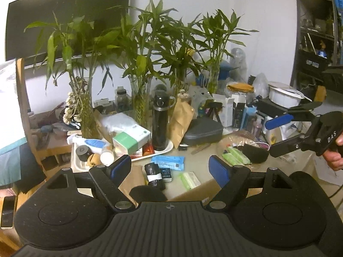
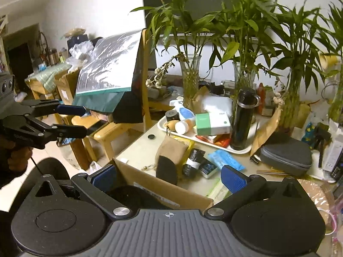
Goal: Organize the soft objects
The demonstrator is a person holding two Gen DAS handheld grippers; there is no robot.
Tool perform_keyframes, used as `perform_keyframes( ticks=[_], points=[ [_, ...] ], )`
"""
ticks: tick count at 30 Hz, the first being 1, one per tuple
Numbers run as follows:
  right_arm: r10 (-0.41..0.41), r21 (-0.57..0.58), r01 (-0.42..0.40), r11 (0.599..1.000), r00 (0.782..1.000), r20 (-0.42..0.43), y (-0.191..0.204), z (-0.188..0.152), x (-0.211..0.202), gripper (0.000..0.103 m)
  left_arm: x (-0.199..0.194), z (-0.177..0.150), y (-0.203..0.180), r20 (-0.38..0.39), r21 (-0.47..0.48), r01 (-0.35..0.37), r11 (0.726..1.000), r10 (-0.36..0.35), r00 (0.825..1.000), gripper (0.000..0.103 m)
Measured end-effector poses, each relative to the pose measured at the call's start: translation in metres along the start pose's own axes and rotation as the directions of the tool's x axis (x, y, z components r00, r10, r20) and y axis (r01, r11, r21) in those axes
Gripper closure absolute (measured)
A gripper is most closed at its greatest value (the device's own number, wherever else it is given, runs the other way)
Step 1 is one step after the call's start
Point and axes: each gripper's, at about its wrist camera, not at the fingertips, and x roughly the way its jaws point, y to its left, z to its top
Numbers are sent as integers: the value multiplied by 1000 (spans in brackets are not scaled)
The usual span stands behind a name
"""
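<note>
I judge I'm between picks: both grippers hang above the box point(image 2: 163, 184) at the frame's bottom, aimed down at the desk point(image 2: 137, 147). The right gripper point(image 2: 169, 177) has its fingers released and empty; the left gripper point(image 1: 170, 167) is spread too, holding nothing. Next is probably the black pouch point(image 1: 256, 153), centre right, needing a downward reach.

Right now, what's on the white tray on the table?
On the white tray: a black flask, a green-and-white box, a white spray bottle, a small black cylinder and a white-capped jar. Red packets lie partly covered under the box; anything else beneath is hidden.
</note>
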Motion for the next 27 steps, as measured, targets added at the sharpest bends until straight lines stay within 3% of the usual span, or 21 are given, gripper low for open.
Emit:
perform_keyframes(
  ticks=[3, 16, 27],
  points=[
    [5, 40, -5, 999, 1000, 2, -7, -4, 6, 0, 12, -4, 4, -31, 3, -11, 1000, 11, 999, 24],
    [-191, 124, 202, 971, 976, -102, -34, -47, 61, 0, 37, -33, 39, -146, -113, -91, 989, 74, 986, 24],
    [-209, 160, 233, 959, 966, -151, -54, -40, 93, 0, 54, -39, 51, -152, -134, -98, 986, 77, 985, 24]
  ],
)
